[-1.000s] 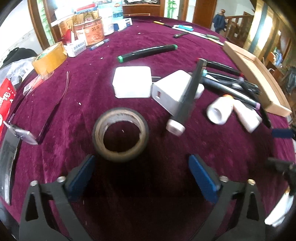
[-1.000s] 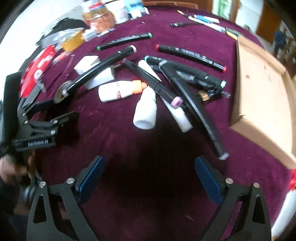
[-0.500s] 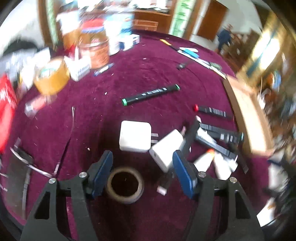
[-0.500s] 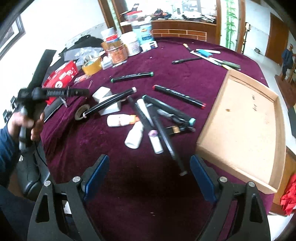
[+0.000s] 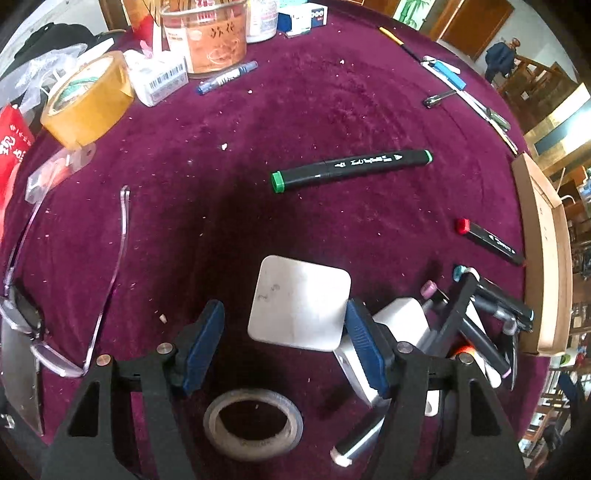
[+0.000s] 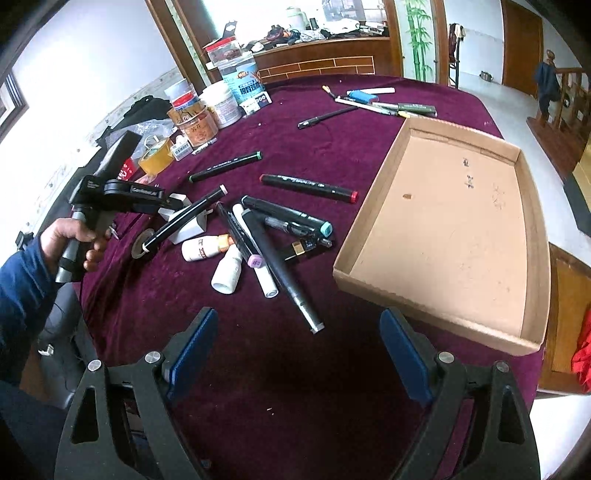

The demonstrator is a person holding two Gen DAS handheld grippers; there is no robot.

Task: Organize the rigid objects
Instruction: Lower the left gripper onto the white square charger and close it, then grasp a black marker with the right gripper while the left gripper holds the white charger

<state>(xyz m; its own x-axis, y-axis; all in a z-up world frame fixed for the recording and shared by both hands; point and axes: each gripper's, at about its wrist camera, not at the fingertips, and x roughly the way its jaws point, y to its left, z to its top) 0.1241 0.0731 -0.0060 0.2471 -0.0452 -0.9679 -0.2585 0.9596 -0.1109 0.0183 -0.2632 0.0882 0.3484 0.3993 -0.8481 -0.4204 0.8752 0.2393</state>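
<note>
Daylight fills both views, brightest in the right wrist view, where the window (image 6: 295, 26) at the far end and the white wall (image 6: 88, 70) are nearly washed out. On the maroon tablecloth (image 5: 332, 103) a broad soft shadow lies in front of the left gripper (image 5: 286, 347), and the white charger (image 5: 300, 303) shows mild glare. Both frames are sharp at centre, with strong fisheye bending and dark vignetted corners.

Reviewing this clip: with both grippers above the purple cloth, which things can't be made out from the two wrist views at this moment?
- Left wrist view: whether the left gripper touches the white square charger; its jaws stand open around it.
- Left wrist view: the second white charger, partly hidden behind the gripper's right pad.
- Left wrist view: the cardboard tray, cut off by the picture's edge.
- Right wrist view: labels on the jars, too small to read.
</note>
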